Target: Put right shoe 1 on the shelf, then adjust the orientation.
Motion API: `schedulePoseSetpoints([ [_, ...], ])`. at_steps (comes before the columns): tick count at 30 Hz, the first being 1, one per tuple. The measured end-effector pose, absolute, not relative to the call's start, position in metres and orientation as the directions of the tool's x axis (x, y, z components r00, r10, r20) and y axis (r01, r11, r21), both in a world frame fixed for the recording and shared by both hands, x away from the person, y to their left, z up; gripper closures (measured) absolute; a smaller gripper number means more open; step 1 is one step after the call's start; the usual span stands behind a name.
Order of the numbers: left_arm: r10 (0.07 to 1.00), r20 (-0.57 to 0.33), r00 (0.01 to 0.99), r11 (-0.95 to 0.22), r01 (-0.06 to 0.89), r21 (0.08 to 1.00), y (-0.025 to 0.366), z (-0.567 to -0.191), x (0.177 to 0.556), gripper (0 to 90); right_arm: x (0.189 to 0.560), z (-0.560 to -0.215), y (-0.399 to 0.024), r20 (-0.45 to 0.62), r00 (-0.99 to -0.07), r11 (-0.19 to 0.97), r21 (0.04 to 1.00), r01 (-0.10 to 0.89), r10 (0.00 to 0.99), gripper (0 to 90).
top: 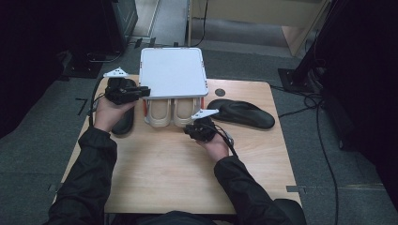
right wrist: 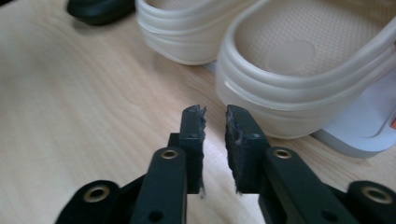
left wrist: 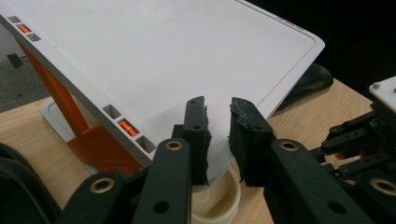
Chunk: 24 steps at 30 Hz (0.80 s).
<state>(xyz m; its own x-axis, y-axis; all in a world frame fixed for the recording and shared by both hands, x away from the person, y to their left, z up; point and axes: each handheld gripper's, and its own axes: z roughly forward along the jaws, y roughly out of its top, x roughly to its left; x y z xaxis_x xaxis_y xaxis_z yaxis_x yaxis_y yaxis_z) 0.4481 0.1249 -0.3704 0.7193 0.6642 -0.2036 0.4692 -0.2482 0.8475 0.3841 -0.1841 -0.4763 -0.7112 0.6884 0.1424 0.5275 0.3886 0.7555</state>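
On the table [top: 155, 173], as the high view showed, a white rack [top: 172, 70] stood at the far edge with two cream clogs [top: 172, 112] tucked under its shelf, heels toward the person. One black slipper [top: 241, 113] lay to the rack's right; another [top: 123, 123] lay at its left, partly beneath the left hand. The left gripper [top: 141, 91] sat at the shelf's near-left corner; the right gripper [top: 196, 129] sat just before the right clog's heel.

From the left gripper view, the jaws stood a narrow gap apart with nothing between the pads, released over the shelf's corner [left wrist: 196, 84]. The shelf's orange support [left wrist: 88, 140] and a clog rim [left wrist: 219, 200] lay below.

From the right gripper view, the jaws stood slightly parted and empty, just short of the right clog's heel [right wrist: 299, 107]; the other clog [right wrist: 191, 32] sat beside it.

Judged status: both clogs appeared stowed. The two black slippers remained on the table, presumably still to be stowed.
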Motion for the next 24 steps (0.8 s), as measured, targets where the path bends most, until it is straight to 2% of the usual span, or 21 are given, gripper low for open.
schedulePoseSetpoints([
  [2, 0.677, -0.195, 0.71, -0.245, 0.467, 0.85, 0.124, -0.369, 0.447, 67.3, 0.379, -0.472, -0.187, 0.145, -0.721, 0.392, 0.759, 0.52, 0.677, 71.5],
  [4, 0.678, -0.225, 0.699, -0.225, 0.49, 0.842, 0.124, -0.368, 0.448, 58.6, 0.372, -0.468, -0.193, 0.147, -0.731, 0.397, 0.759, 0.515, 0.667, 68.1],
  [8, 0.692, -0.21, 0.691, -0.233, 0.489, 0.84, 0.124, -0.363, 0.443, 52.4, 0.357, -0.463, -0.208, 0.154, -0.742, 0.388, 0.773, 0.502, 0.653, 63.1],
  [11, 0.698, -0.208, 0.686, -0.231, 0.49, 0.84, 0.127, -0.357, 0.437, 49.2, 0.347, -0.462, -0.222, 0.162, -0.741, 0.365, 0.79, 0.494, 0.652, 62.1],
  [24, 0.746, -0.197, 0.637, -0.197, 0.493, 0.847, 0.154, -0.347, 0.415, 45.6, 0.335, -0.46, -0.261, 0.16, -0.727, 0.329, 0.813, 0.481, 0.668, 58.3],
])
